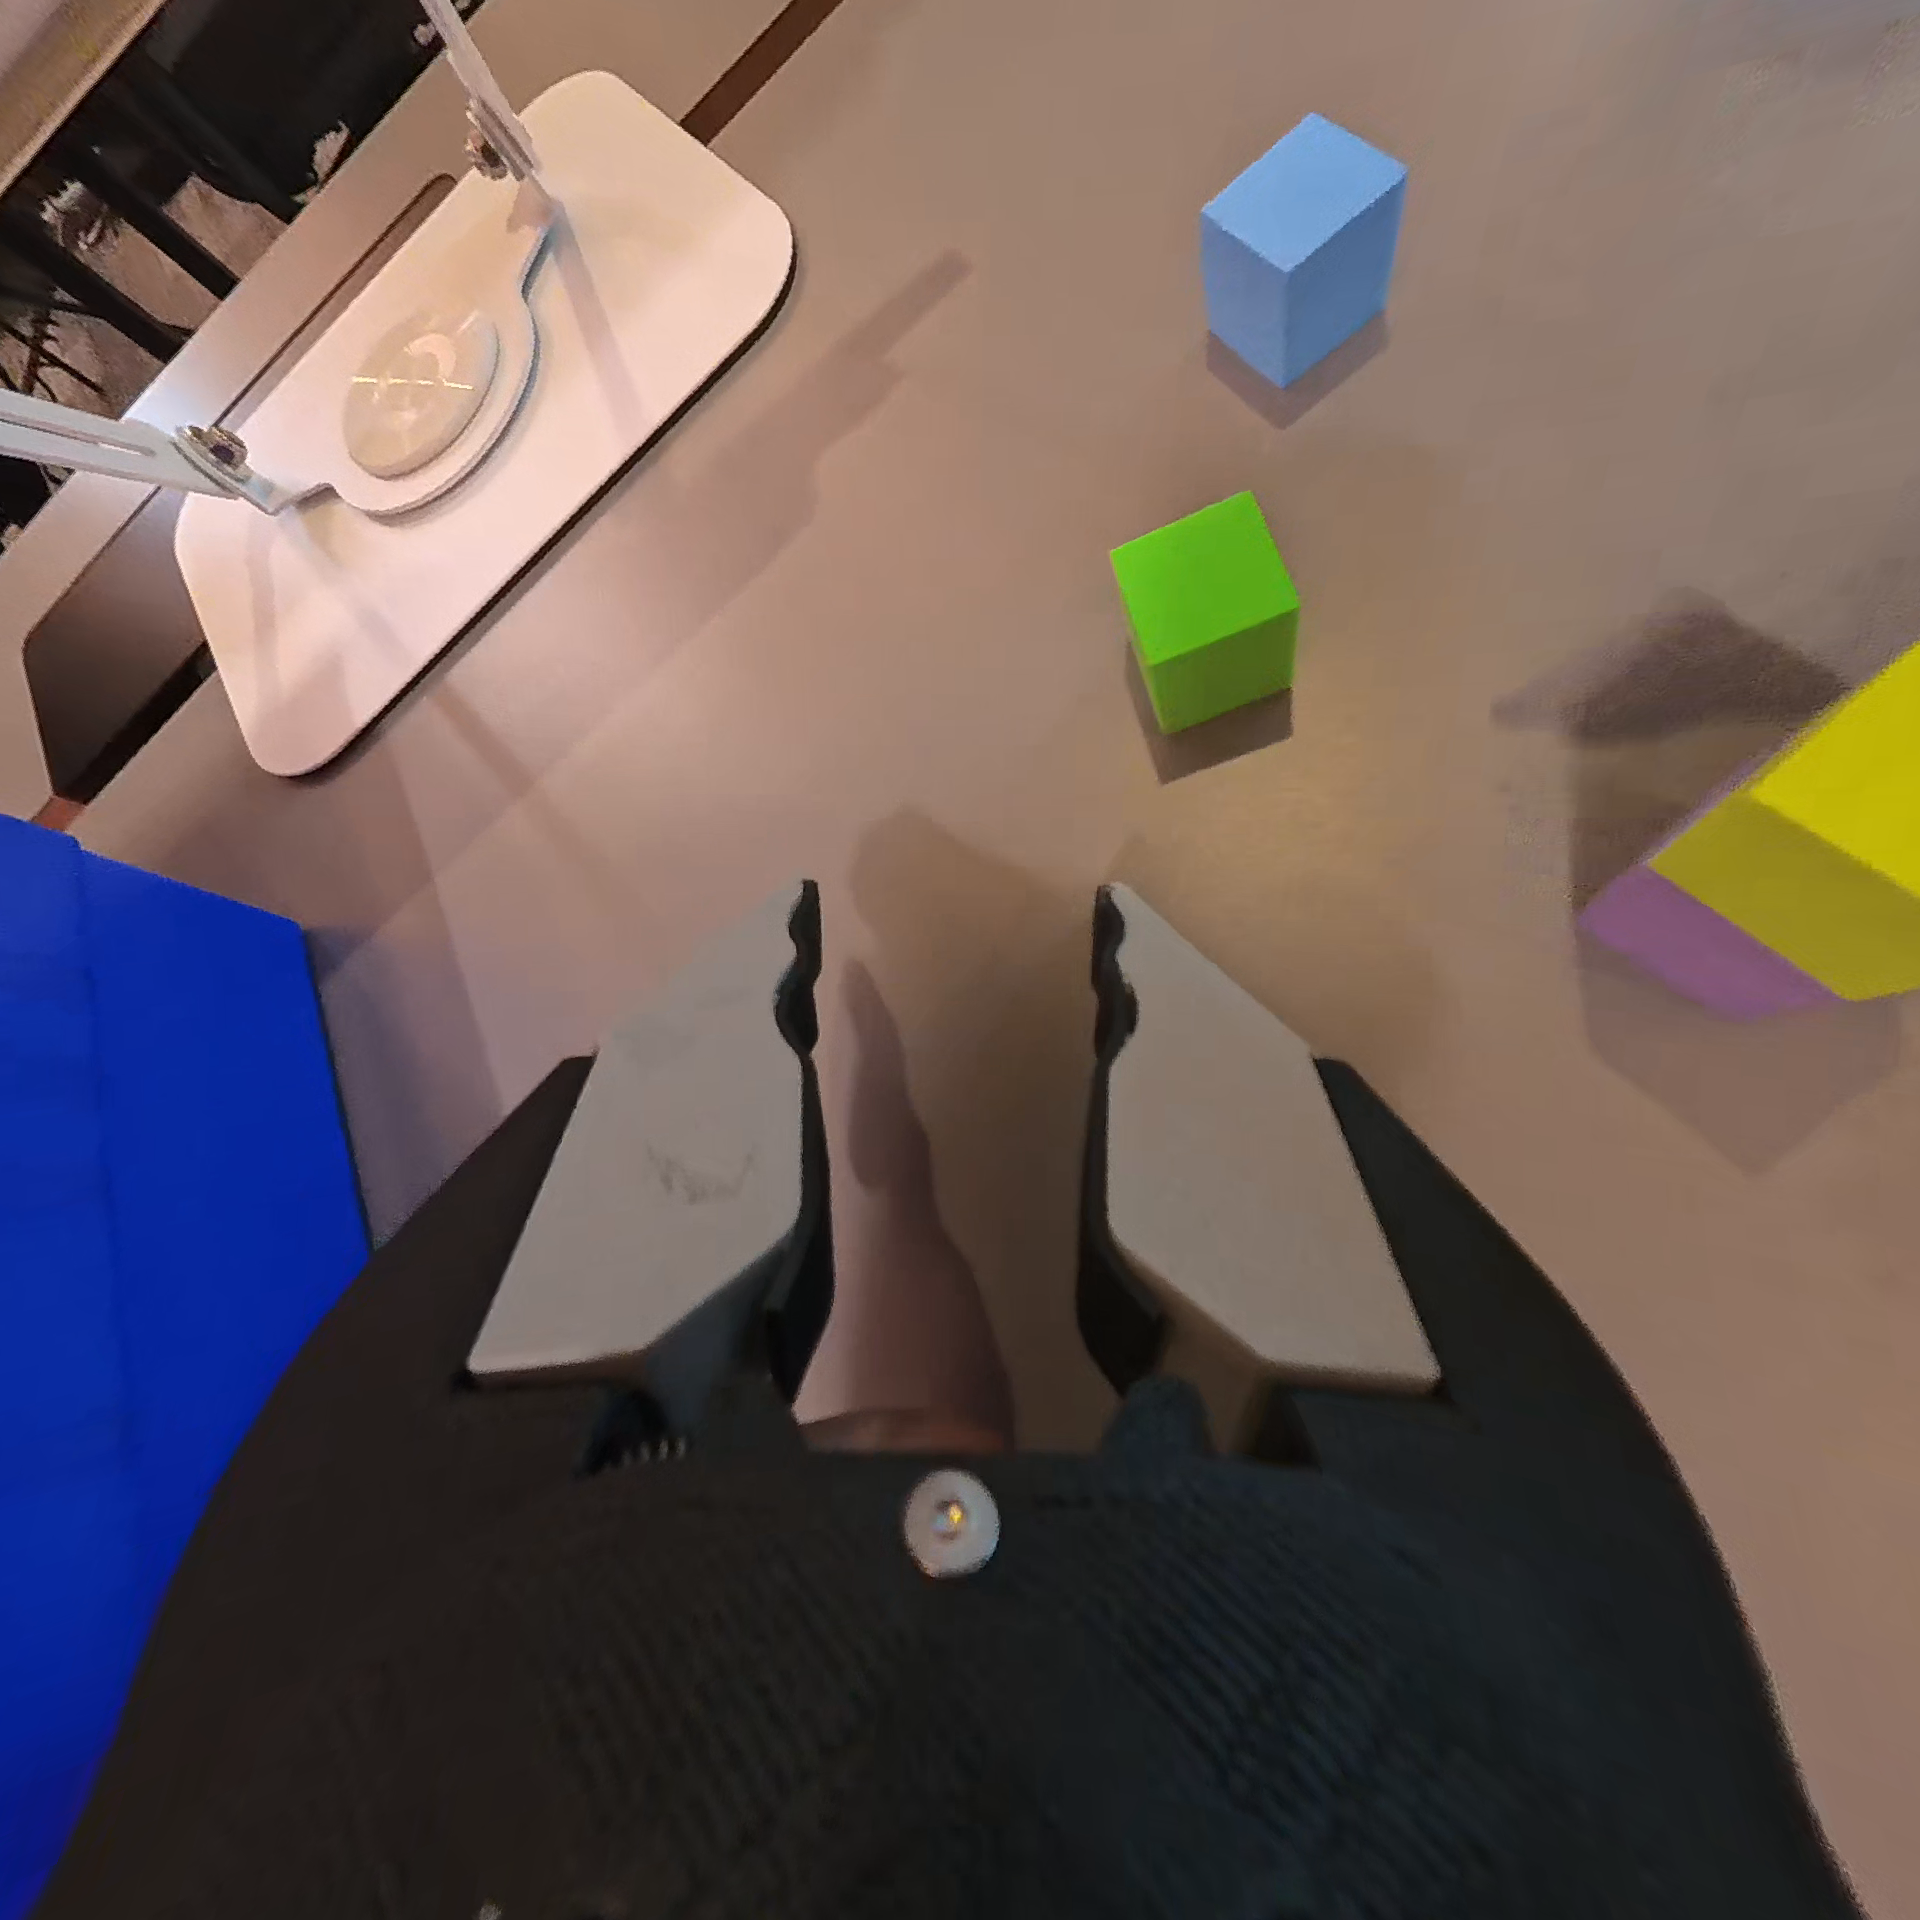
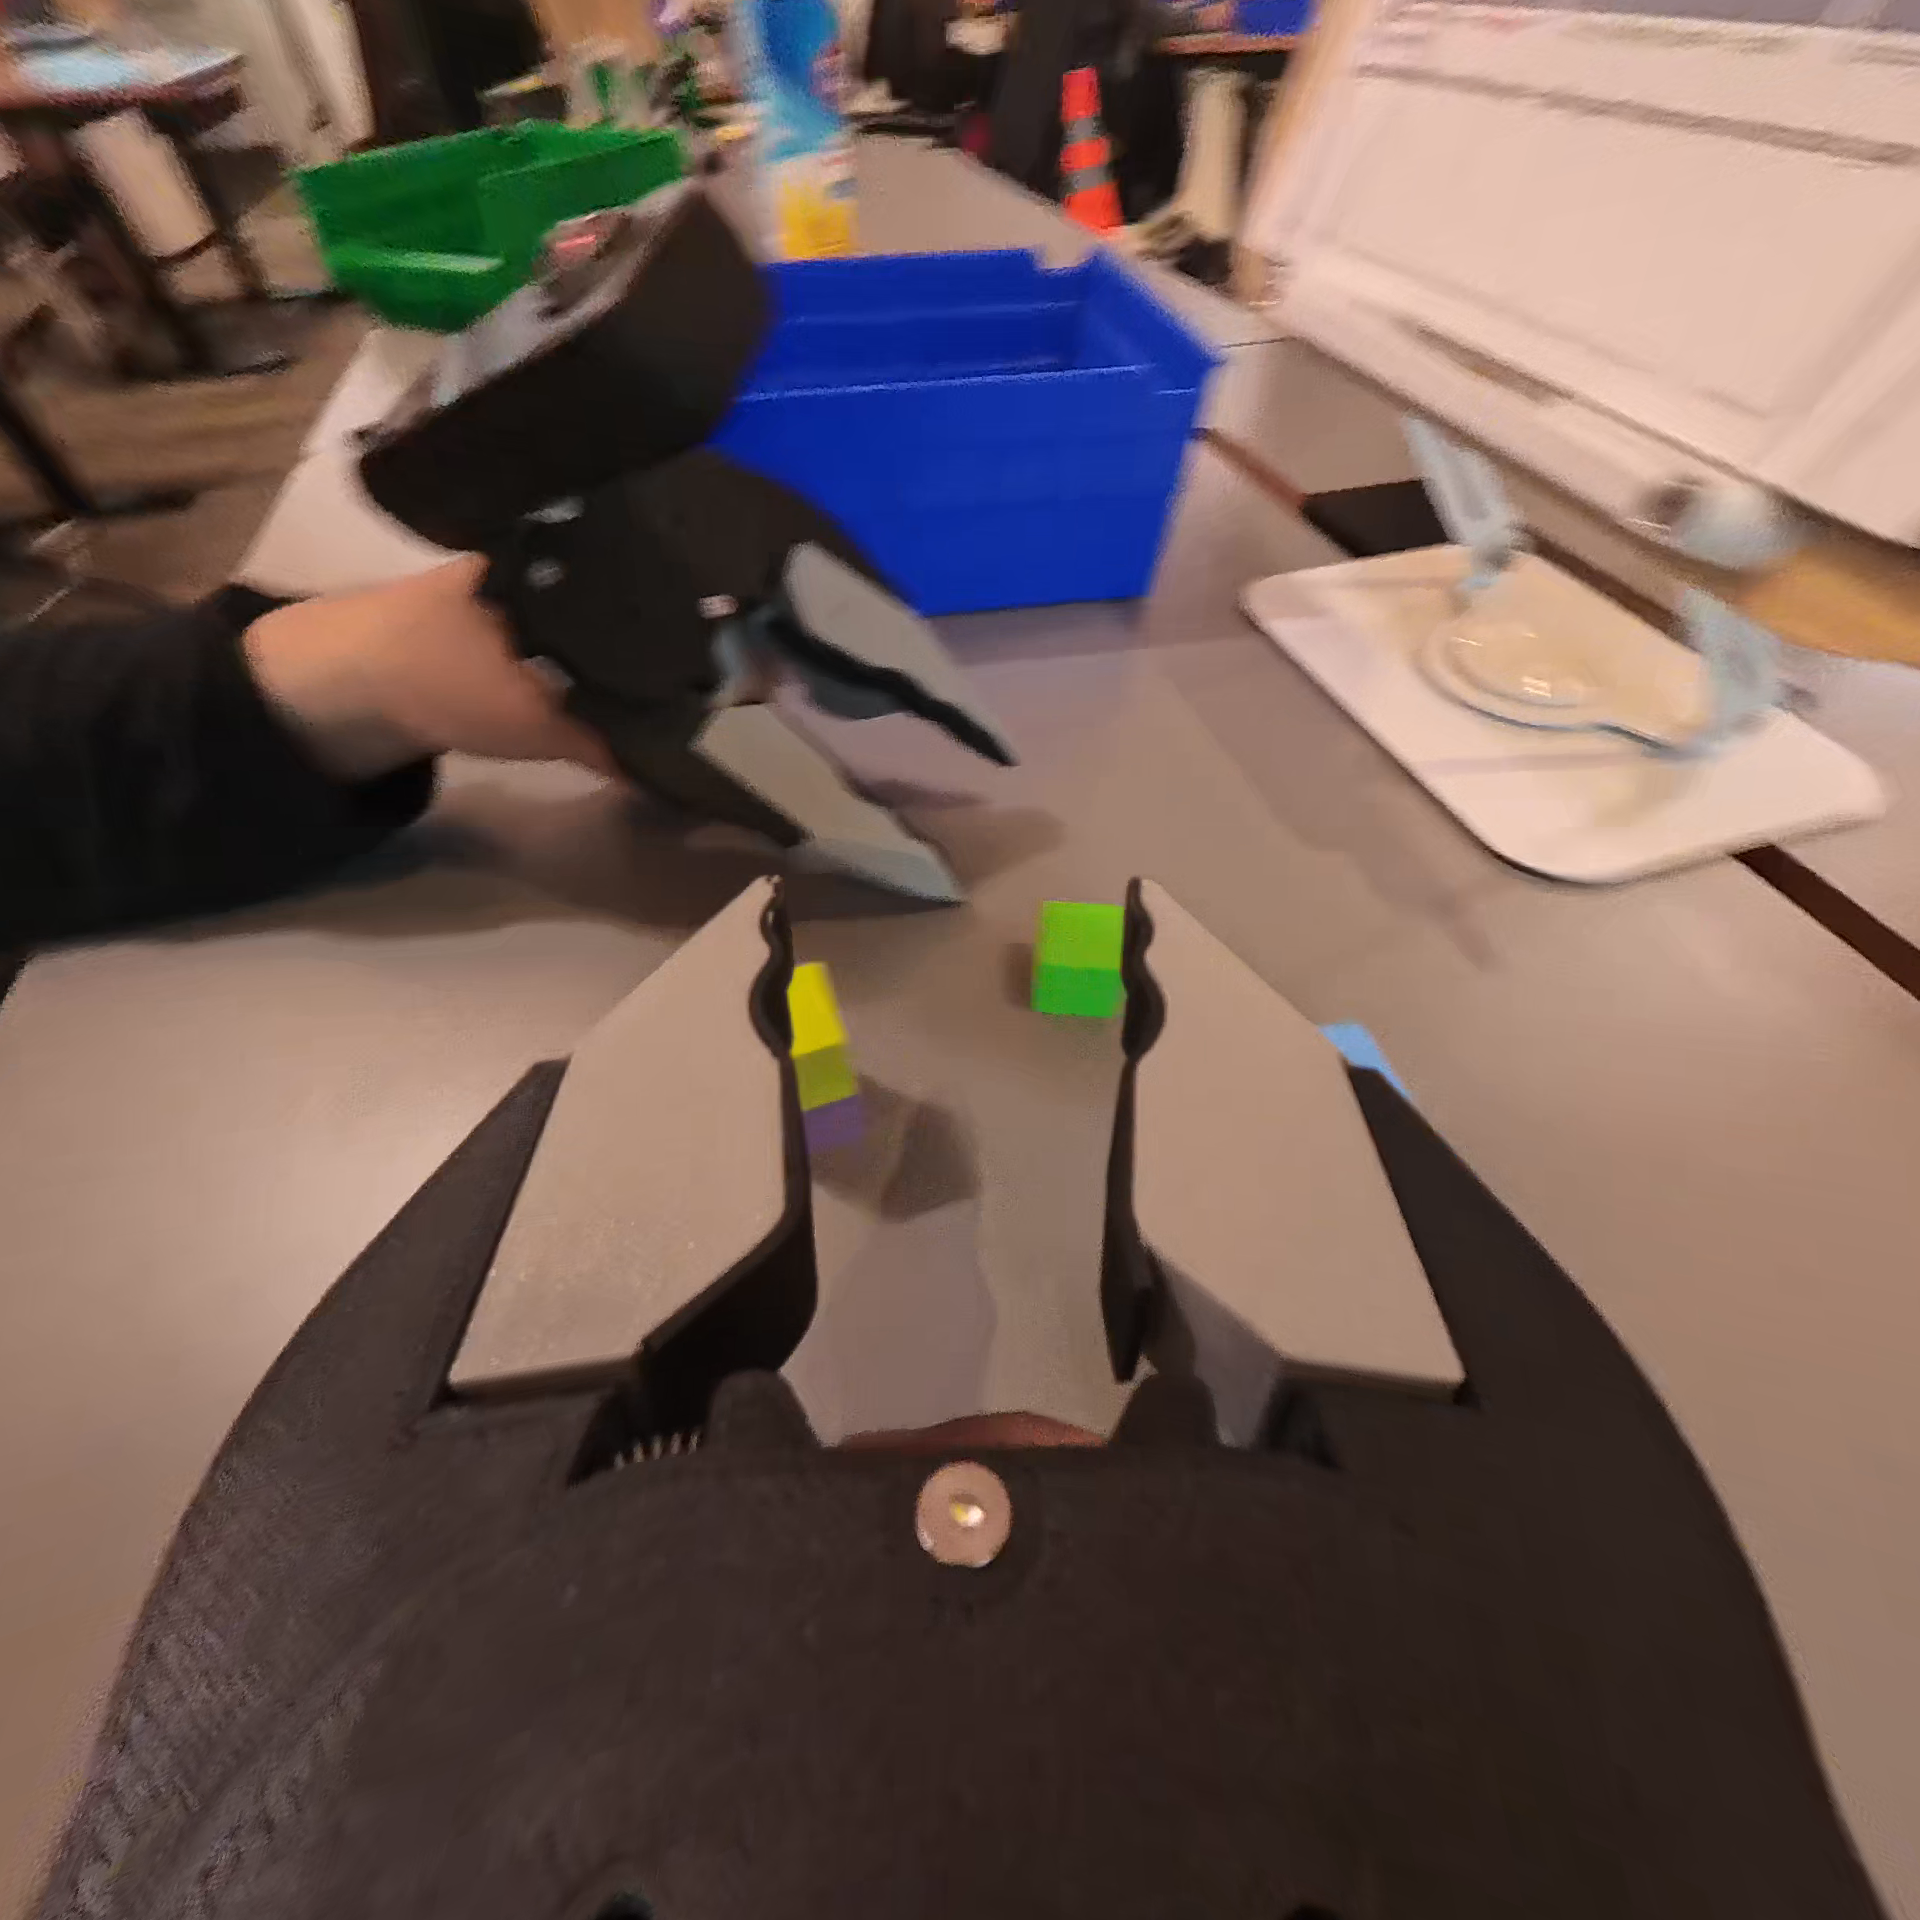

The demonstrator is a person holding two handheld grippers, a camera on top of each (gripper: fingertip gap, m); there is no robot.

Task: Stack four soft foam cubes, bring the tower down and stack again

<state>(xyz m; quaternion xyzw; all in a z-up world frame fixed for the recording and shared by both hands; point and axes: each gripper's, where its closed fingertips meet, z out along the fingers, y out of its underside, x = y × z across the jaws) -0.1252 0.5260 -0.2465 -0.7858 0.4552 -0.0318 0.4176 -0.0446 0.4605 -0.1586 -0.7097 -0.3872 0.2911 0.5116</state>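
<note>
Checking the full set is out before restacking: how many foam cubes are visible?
4: light blue cube farthest, alone; green cube nearer, alone; yellow cube stacked on the purple cube at the right edge.

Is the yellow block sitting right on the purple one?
Touching. The left wrist view shows the yellow block resting directly on the purple block, no gap between them.

This looks like a workshop or lab room set up for recording. A long grey table [image 2: 1299, 831] carries a blue plastic bin [image 2: 966, 416] at its far end, a green bin [image 2: 468, 218] beyond it, and a white stand base [image 2: 1558, 748] near its right edge. Behind stand an orange traffic cone [image 2: 1086, 156], cluttered tables and a white board [image 2: 1610, 208].
</note>
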